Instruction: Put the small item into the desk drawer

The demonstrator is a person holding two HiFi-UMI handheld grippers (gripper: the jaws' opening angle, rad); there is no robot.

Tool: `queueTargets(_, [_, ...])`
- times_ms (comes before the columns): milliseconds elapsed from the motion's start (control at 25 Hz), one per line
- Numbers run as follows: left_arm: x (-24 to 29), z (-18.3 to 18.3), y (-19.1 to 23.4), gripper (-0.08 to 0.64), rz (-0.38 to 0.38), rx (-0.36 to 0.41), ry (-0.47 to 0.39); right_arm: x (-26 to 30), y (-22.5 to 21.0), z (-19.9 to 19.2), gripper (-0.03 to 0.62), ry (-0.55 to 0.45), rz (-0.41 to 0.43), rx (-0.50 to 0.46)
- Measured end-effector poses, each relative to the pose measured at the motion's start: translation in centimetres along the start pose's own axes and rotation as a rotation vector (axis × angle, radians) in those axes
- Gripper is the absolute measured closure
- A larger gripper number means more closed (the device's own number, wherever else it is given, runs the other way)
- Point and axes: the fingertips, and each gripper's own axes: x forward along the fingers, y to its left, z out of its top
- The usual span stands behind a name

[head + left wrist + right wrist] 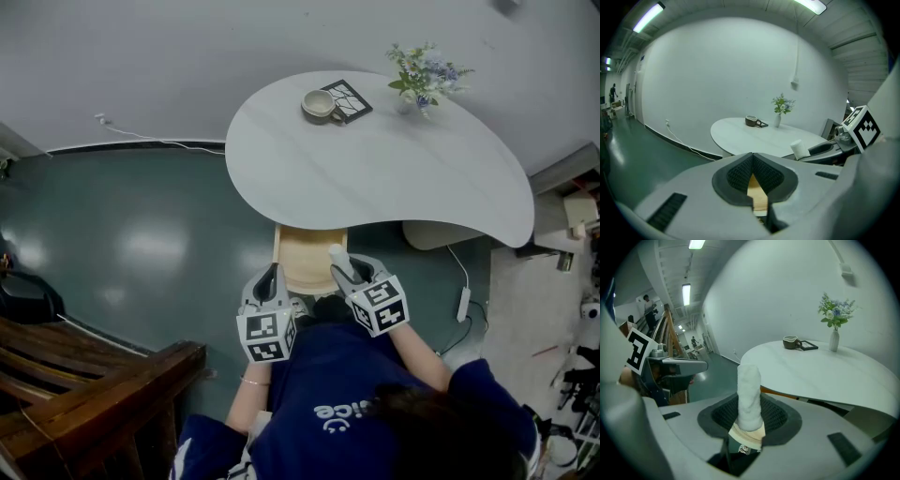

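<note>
- The left gripper [270, 277] has its jaws pressed together on nothing. The open pale wooden drawer [300, 246] lies straight ahead of its tips and a little below.
- That drawer, pulled out from under the white rounded desk [375, 159], shows only bare wood inside, as far as can be seen.
- The right gripper [352, 270] is clamped on the small white fuzzy cylinder [749, 394] by its banded lower end, the long axis standing up past the jaws.
- The drawer sits just ahead and slightly left of this gripper, so the right hand is placed to lower it in.
</note>
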Motion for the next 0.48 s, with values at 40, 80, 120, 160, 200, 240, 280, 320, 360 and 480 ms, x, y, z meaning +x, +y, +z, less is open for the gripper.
queueTargets(40, [0.0,0.0,0.1,0.557,0.01,-0.004,0.0,0.2,0.0,0.2,0.449,0.003,0.009,-0.013])
queueTargets(80, [0.0,0.0,0.2,0.557,0.02,-0.008,0.002,0.3,-0.1,0.4,0.448,0.005,0.02,-0.021])
queueTargets(120, [0.0,0.0,0.2,0.557,0.029,-0.011,0.005,0.4,-0.1,0.5,0.448,0.008,0.03,-0.027])
queueTargets(160, [0.0,0.0,0.2,0.557,0.038,-0.013,0.007,0.5,-0.1,0.6,0.448,0.012,0.04,-0.034])
queueTargets(200, [0.0,0.1,0.2,0.557,0.046,-0.014,0.007,0.7,-0.1,0.7,0.448,0.018,0.048,-0.043])
queueTargets(240, [0.0,0.2,0.2,0.557,0.053,-0.015,0.007,0.9,-0.1,0.8,0.448,0.025,0.057,-0.053])
queueTargets(280, [0.0,0.3,0.2,0.557,0.058,-0.018,0.007,1.2,-0.1,0.8,0.448,0.033,0.066,-0.063])
queueTargets(320, [0.0,0.3,0.2,0.557,0.06,-0.022,0.009,1.5,-0.1,0.9,0.449,0.042,0.077,-0.074])
queueTargets(360, [-0.1,0.3,0.2,0.557,0.061,-0.027,0.012,1.9,0.0,0.9,0.448,0.052,0.088,-0.087])
queueTargets(480, [-0.3,0.2,0.4,0.557,0.077,-0.034,0.018,3.1,0.2,0.6,0.448,0.089,0.119,-0.139])
